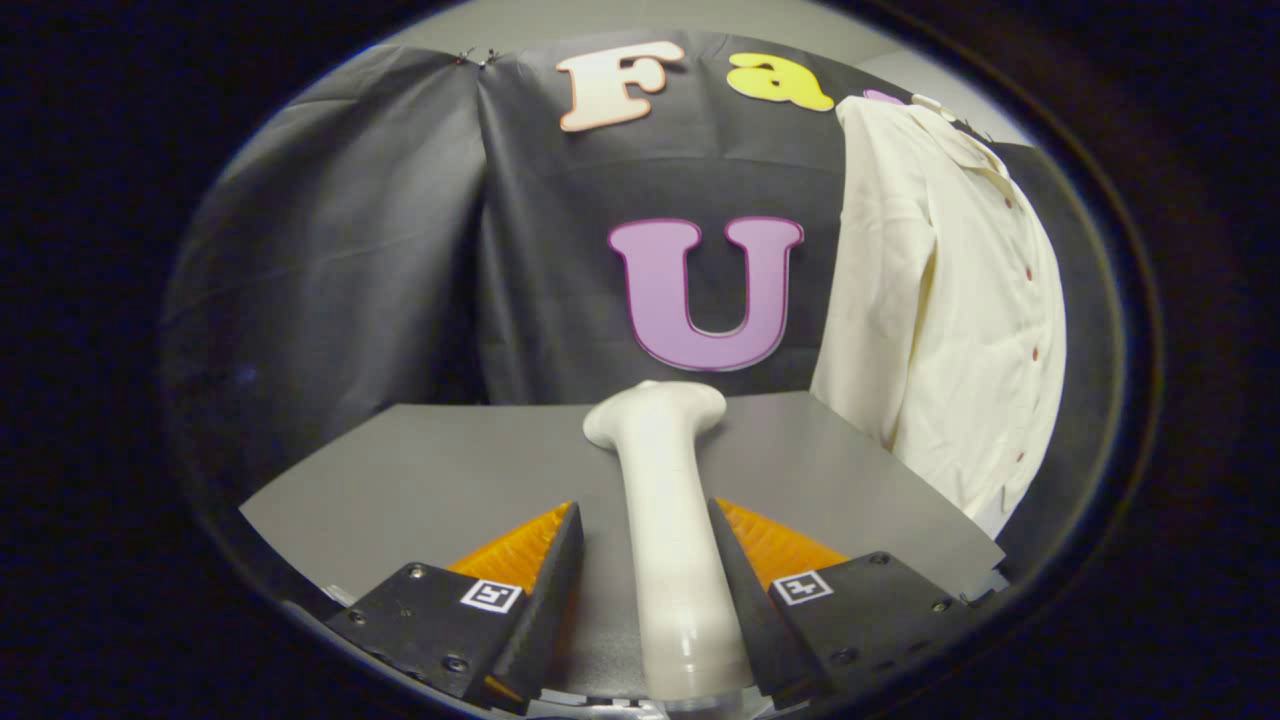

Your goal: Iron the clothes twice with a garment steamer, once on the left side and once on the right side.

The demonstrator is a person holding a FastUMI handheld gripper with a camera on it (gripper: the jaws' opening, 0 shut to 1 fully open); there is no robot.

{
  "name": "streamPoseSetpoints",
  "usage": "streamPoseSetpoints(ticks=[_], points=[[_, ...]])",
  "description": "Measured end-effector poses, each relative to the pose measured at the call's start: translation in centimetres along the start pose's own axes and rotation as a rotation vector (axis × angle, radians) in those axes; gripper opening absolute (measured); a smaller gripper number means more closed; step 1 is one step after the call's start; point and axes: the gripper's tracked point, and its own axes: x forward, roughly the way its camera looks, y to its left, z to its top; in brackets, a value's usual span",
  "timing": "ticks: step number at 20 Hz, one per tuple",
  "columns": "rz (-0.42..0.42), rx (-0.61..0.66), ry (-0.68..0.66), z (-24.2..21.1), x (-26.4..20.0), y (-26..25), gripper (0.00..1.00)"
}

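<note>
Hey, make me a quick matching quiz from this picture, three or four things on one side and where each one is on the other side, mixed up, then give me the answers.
Things
1. garment steamer
2. shirt
3. table
4. claw

Places or states
A. hanging against the booth's wall, beyond the fingers and to the right
B. closed in on the steamer's handle from both sides
C. between the two fingers, its head pointing ahead
D. flat grey surface under the steamer

Pairs: 1-C, 2-A, 3-D, 4-B
</note>
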Motion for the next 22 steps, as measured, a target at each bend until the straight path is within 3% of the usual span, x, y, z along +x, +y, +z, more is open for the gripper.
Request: streamPoseSetpoints(ticks=[2, 5, 7, 10, 12, 22], points=[[-0.031, -0.047, -0.024, 0.1, 0.1, -0.6, 0.67], [0.005, -0.052, -0.030, 0.1, 0.1, -0.6, 0.52], [0.009, 0.005, -0.050, 0.3, -0.4, -1.2, 0.47], [0.080, 0.128, -0.082, 0.8, -0.8, -0.6, 0.40], [0.089, 0.169, -0.085, 0.8, -1.5, -1.1, 0.39], [0.050, 0.098, -0.291, 5.3, -10.2, -6.6, 0.38]])
